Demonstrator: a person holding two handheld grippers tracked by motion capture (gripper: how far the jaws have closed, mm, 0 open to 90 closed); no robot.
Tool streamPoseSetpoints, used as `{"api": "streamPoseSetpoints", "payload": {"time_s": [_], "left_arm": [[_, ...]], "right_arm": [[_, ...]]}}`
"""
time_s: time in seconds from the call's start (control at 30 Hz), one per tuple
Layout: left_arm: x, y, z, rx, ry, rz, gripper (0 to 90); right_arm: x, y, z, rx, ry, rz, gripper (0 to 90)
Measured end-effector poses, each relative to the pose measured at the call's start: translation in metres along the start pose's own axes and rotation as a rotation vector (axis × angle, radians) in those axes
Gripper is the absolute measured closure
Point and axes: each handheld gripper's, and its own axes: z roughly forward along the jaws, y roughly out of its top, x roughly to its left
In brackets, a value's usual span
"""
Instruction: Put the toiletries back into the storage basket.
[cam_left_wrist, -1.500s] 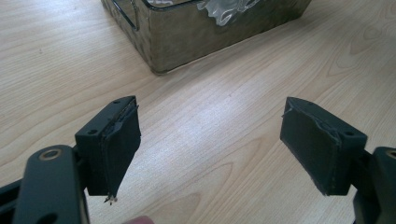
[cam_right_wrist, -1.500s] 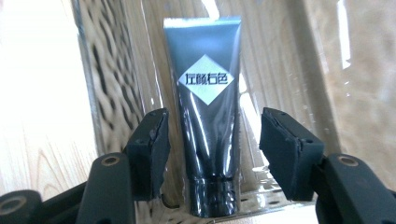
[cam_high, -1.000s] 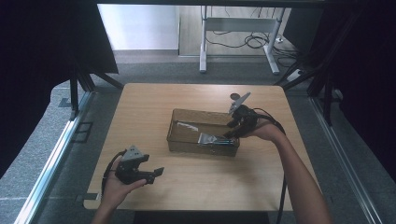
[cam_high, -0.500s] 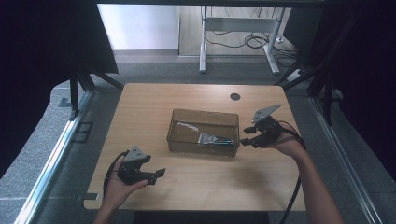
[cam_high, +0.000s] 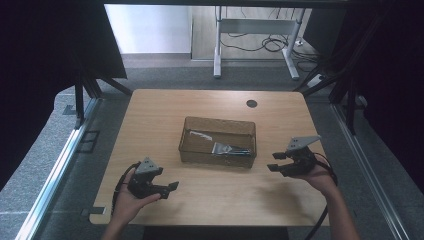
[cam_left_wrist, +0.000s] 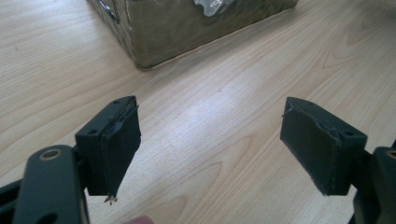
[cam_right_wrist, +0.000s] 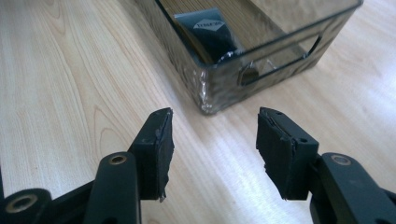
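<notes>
The left gripper (cam_high: 172, 187) had its fingers (cam_left_wrist: 114, 144) spread wide with nothing between them, only bare wood showing in the gap. The right gripper (cam_high: 273, 167) likewise had its fingers (cam_right_wrist: 156, 151) parted and empty, aimed at a near corner of the box (cam_high: 218, 158).

On the high view's clock face, the left gripper sat at about 7 o'clock near the front edge, the right at about 4 o'clock, just beside the box's right end. Both lay low over the worktop (cam_high: 150, 115), apart from the box, which reads as a resting stance with nothing being worked.

The clear brownish box stood at the centre. Inside, a dark packet (cam_high: 225, 149) lay toward 3 o'clock and a pale slim item (cam_high: 200, 134) toward 10 o'clock, apparently kept together there.
</notes>
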Motion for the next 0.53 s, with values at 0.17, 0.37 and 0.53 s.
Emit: {"api": "streamPoseSetpoints", "payload": {"time_s": [0.17, 0.37, 0.53], "left_arm": [[-0.001, 0.000, 0.002, 0.006, 0.000, 0.003, 20.5], [-0.001, 0.000, 0.003, 0.008, -0.001, 0.004, 20.4], [-0.001, 0.000, 0.002, 0.004, 0.000, 0.004, 20.5]], "right_arm": [[0.003, -0.017, 0.004, -0.010, -0.011, 0.030, 45.7], [0.002, -0.021, 0.003, -0.028, -0.043, 0.050, 43.7], [0.005, -0.026, 0.004, -0.046, -0.106, 0.083, 39.9]]}}
